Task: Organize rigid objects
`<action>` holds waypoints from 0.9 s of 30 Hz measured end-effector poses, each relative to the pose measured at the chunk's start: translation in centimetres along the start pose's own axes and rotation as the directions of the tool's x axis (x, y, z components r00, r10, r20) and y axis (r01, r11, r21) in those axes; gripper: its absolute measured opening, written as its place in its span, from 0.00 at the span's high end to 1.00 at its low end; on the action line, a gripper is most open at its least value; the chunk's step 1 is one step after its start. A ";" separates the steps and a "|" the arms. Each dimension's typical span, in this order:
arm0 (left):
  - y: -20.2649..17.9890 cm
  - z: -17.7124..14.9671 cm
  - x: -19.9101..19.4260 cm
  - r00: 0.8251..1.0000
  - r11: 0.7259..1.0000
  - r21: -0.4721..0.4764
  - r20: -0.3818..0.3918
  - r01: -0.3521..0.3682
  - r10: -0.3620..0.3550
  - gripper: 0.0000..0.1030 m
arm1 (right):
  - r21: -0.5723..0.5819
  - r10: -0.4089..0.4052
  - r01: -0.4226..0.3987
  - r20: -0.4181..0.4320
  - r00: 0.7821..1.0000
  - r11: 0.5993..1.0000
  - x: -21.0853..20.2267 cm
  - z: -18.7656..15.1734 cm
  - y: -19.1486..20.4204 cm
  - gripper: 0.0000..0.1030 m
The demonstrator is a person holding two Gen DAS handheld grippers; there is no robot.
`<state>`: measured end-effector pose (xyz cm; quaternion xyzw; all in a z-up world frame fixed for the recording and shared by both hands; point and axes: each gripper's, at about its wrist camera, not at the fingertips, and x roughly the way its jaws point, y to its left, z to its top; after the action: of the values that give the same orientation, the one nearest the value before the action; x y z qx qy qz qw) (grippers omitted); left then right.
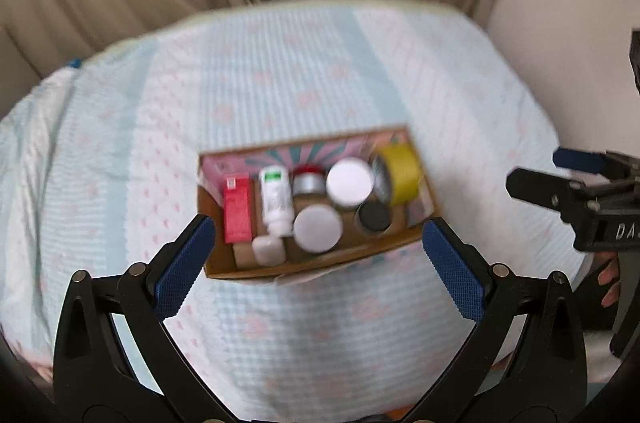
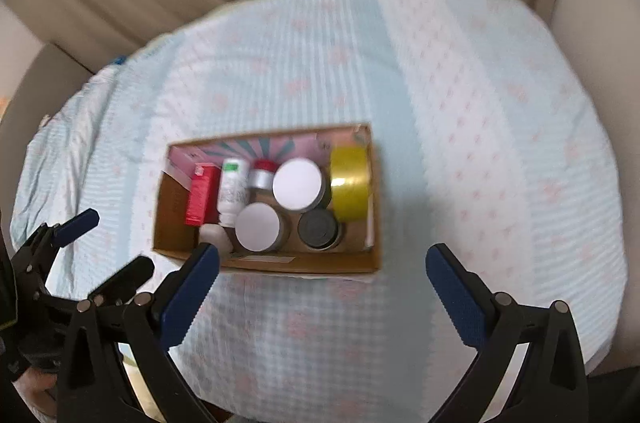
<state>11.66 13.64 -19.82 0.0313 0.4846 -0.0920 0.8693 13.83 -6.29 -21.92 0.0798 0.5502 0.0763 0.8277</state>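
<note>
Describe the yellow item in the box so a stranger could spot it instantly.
On the pale blue patterned bedcover sits an open brown cardboard box full of small containers. At its right end, beside the upper white-lidded round jar, is a shiny yellow roll, the only yellow thing there.

Soft, even indoor light; both fisheye views are motion-blurred, smearing the open brown cardboard box [image 1: 320,259] and bending the dark edges.

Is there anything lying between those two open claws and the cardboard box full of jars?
Nothing visible does. Only bare patterned bedspread lies between the open right gripper and the cardboard box, and the same holds for the open left gripper. Neither gripper holds anything.
</note>
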 end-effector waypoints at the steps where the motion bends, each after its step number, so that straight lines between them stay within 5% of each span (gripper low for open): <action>1: -0.7 0.5 -1.3 1.000 1.000 -0.013 0.025 -0.009 0.010 0.00 | -0.011 -0.002 0.002 0.019 1.000 1.000 -1.6 0.2 -0.3 0.00; 11: -6.5 3.5 -14.8 0.947 0.995 -0.084 0.314 -0.049 0.073 0.00 | -0.061 -0.057 0.078 0.293 0.955 0.995 -16.3 0.8 -3.7 0.00; 18: -8.1 3.1 -20.5 0.905 0.993 -0.091 0.412 -0.078 0.109 0.00 | -0.062 -0.139 0.179 0.402 0.905 0.982 -21.7 -0.5 -3.6 0.00; 27: -9.2 1.9 -22.9 0.858 0.990 -0.091 0.494 -0.111 0.142 0.00 | -0.044 -0.148 0.194 0.490 0.859 0.980 -25.2 -1.7 -3.5 0.00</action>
<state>-0.29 7.29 0.91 0.0125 0.2431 -0.0254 0.9696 2.78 -15.02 -0.69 0.0090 0.3262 0.0055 0.9452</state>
